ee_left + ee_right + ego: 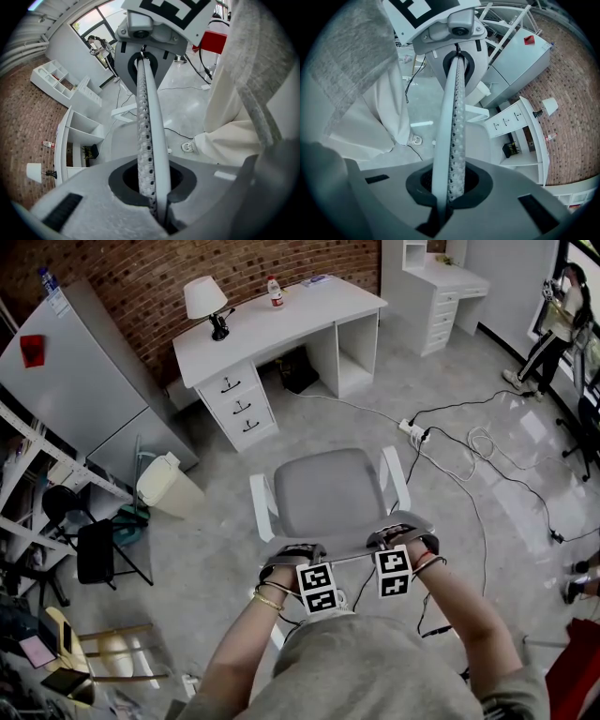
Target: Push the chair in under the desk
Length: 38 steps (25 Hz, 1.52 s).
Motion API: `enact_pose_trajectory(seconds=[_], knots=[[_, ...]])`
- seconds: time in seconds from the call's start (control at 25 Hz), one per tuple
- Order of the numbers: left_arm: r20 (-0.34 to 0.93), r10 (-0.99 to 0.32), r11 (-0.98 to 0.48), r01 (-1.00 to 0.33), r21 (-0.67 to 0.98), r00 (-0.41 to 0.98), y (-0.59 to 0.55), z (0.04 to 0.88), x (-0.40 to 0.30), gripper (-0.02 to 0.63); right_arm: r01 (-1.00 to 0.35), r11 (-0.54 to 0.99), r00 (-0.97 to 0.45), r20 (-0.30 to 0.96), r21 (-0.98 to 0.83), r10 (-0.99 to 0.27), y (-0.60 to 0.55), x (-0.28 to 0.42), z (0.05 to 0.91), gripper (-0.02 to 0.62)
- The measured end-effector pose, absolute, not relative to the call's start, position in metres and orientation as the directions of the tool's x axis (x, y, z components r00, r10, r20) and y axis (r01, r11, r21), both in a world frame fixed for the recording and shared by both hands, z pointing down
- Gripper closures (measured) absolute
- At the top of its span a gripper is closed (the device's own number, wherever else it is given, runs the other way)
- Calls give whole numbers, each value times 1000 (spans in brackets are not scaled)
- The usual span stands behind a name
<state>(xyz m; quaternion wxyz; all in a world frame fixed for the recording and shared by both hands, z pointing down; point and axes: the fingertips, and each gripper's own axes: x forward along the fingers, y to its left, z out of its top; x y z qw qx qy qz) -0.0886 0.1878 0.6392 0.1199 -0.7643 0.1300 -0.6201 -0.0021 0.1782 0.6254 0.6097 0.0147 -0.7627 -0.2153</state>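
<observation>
Head view: the grey chair (pixel 328 488) stands well apart from the white surface (pixel 281 329), left tool (pixel 292 554) and right tool (pixel 403 535) at its back; left gripper view: jaws clamped on the perforated backrest rim (pixel 150 140); right gripper view: clamped on that rim too.

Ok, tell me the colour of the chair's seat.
The chair seat is grey; the head view shows it best.

The chair's seat (pixel 328 488) looked like matt grey cloth, and its armrests (pixel 262 507) like smooth white plastic. The chair's back rail (pixel 150 140) paired a smooth white plastic edge with perforated grey mesh. The floor (pixel 216 540) was polished and glossy, the brick wall (pixel 159 282) rough, the desk (pixel 281 324) matt white.
</observation>
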Motion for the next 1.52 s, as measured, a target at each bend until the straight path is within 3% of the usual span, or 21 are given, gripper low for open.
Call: enact_pose_trajectory(seconds=[1.52], knots=[[917, -343, -938, -16, -347, 202, 117, 643, -115, 581, 198, 913, -238, 921, 357, -308, 109, -28, 629, 584]])
